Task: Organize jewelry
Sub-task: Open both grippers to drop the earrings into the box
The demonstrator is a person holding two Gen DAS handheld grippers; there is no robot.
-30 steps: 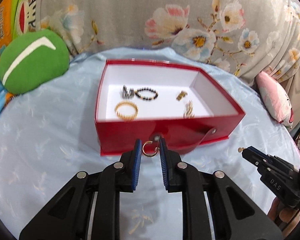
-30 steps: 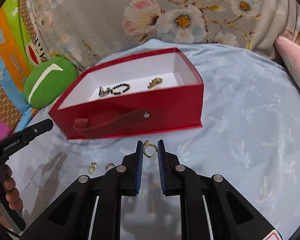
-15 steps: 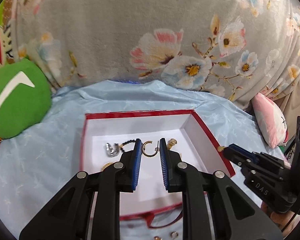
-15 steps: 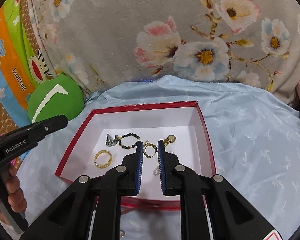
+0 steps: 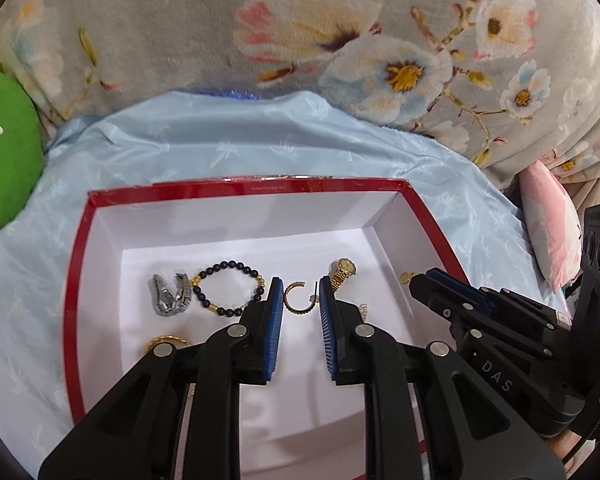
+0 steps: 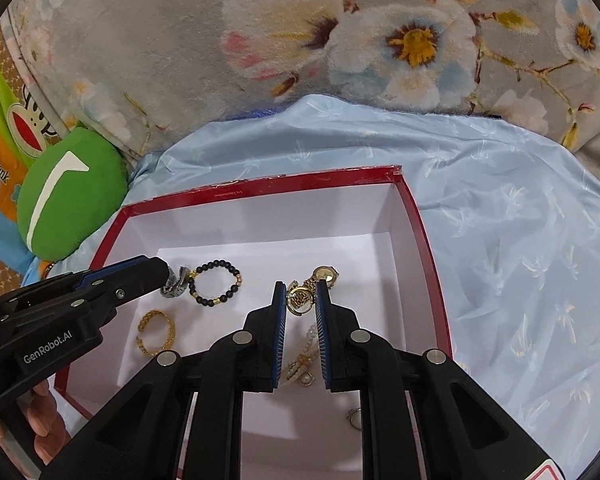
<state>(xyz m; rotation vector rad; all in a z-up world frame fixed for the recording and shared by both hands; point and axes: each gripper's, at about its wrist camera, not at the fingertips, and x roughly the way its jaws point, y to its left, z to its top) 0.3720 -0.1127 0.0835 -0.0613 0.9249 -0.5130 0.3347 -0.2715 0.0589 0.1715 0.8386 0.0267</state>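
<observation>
Both grippers hang over the open red box (image 5: 76, 264) with its white inside. My left gripper (image 5: 299, 298) is shut on a gold hoop earring (image 5: 298, 300); the jaws stand a hoop's width apart. My right gripper (image 6: 301, 298) is shut on a gold ring (image 6: 300, 299). In the box lie a black bead bracelet (image 5: 228, 288), a silver piece (image 5: 170, 294), a small gold watch (image 5: 342, 272), a gold chain ring (image 6: 156, 332), pearl pieces (image 6: 302, 360) and a small ring (image 6: 356, 416).
The box sits on a light blue cloth (image 6: 520, 240). A green cushion (image 6: 68, 196) lies to the left, a pink cushion (image 5: 548, 216) to the right. A flowered grey blanket (image 5: 300, 40) rises behind.
Both grippers have moved forward and down from in front of the box to over its inside, each still holding its piece.
</observation>
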